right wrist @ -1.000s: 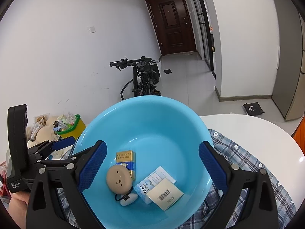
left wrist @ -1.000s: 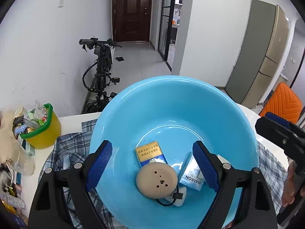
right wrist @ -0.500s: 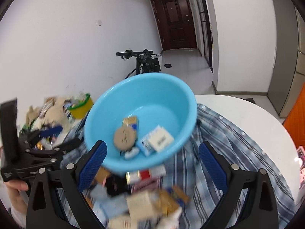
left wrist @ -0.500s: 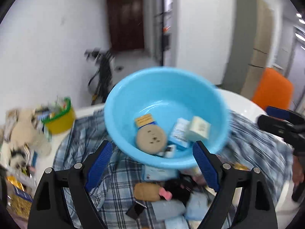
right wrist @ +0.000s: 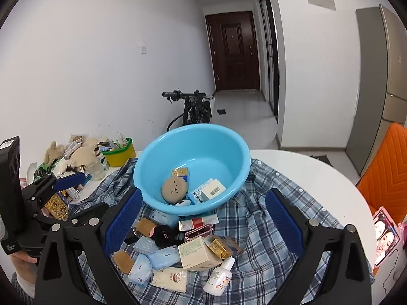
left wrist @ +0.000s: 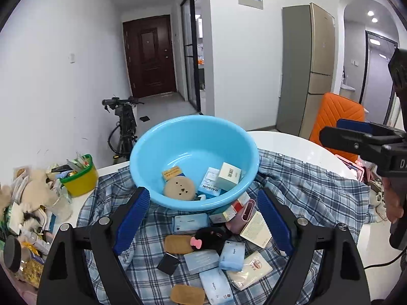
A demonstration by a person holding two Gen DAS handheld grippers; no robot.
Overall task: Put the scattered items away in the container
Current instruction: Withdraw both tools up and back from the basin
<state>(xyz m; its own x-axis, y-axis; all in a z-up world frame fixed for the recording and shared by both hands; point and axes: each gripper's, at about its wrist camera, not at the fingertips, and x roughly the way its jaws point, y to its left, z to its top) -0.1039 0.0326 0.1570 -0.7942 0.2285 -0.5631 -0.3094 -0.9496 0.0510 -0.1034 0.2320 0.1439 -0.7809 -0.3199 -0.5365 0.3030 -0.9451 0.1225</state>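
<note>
Right wrist view shows the right gripper [right wrist: 203, 218] with jaws spread wide and nothing between them, above the scattered items [right wrist: 175, 254] heaped on a plaid shirt [right wrist: 267, 228] just in front of the blue basin [right wrist: 229, 137]. The left gripper [left wrist: 201, 218] is likewise wide open and empty over that pile. Inside the basin lie a round tan compact [left wrist: 180, 189], a RAISON box [left wrist: 209, 185] and a pale carton [left wrist: 228, 179]. Left of the basin stands a yellow tub [left wrist: 80, 181]; behind it, a bicycle [right wrist: 193, 109].
</note>
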